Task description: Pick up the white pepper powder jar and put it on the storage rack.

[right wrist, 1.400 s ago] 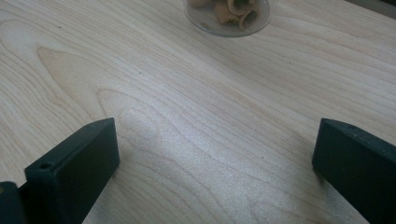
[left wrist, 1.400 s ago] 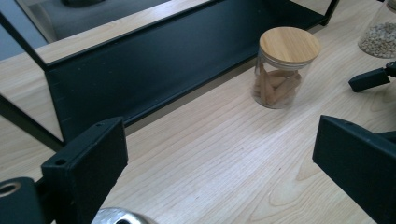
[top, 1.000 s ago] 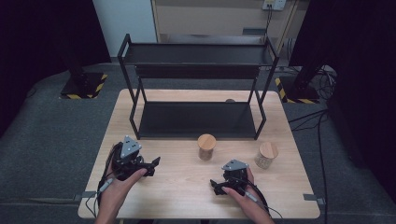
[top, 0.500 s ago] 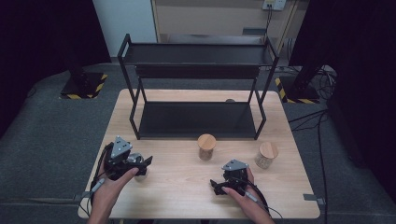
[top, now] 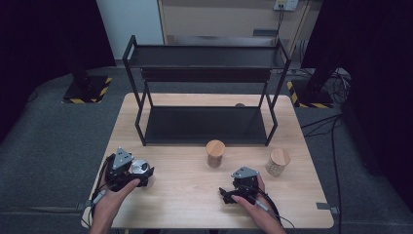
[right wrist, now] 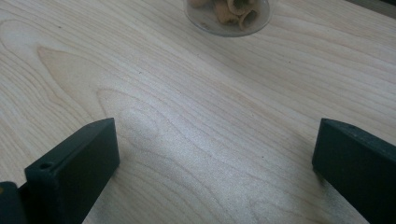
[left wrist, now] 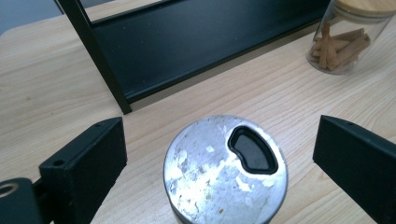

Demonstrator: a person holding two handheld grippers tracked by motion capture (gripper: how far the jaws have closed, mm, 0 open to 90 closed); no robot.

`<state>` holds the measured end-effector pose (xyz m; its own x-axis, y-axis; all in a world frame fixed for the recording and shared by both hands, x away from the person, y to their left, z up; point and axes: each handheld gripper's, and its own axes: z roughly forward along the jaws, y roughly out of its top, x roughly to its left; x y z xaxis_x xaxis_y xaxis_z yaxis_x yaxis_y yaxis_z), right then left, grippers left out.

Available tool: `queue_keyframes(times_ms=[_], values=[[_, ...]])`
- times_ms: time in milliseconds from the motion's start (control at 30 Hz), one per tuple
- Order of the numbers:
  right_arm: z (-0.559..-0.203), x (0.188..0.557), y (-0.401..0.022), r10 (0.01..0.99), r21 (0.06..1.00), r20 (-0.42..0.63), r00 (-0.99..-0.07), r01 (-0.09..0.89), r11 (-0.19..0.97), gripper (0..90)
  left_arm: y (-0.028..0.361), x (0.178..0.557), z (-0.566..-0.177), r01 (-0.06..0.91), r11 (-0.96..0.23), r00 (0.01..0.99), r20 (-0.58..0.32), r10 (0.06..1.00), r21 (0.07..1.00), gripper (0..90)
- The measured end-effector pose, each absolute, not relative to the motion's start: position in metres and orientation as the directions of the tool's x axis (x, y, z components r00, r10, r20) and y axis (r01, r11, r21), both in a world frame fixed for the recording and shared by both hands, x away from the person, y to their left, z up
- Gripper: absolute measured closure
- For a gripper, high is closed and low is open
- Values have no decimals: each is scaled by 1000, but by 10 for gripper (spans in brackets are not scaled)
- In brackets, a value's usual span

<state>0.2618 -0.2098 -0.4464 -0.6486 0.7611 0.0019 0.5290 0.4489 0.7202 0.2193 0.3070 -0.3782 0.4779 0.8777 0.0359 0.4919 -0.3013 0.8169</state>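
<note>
A jar with a scratched round metal lid (top: 140, 167) stands near the table's front left. My left gripper (top: 145, 176) is open around it, one jaw on each side, neither touching. In the left gripper view the lid (left wrist: 225, 168), with its dark kidney-shaped opening, sits between the spread jaws of the left gripper (left wrist: 219, 135). My right gripper (top: 231, 194) rests low over bare wood near the front right. In the right gripper view the right gripper (right wrist: 218, 135) is open with nothing between its jaws.
A black two-tier rack (top: 204, 124) fills the back half of the table (top: 185, 200). Two wooden-lidded glass jars stand before it, one central (top: 215, 153) holding brown sticks (left wrist: 345, 39), one further right (top: 278, 162). A jar base (right wrist: 228, 14) lies ahead of the right gripper.
My left hand has slid slightly back toward the front edge, and the metal lid now shows between the jaws. The right gripper has not moved.
</note>
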Motion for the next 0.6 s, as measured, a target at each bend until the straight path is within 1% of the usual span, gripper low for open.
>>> queue_keyframes(times_ms=[600], values=[[-446, 262, -210, 761, 720, 2, -649, 529, 449, 7, 314, 219, -409, 508, -321, 490, 38, 871, 800, 22]])
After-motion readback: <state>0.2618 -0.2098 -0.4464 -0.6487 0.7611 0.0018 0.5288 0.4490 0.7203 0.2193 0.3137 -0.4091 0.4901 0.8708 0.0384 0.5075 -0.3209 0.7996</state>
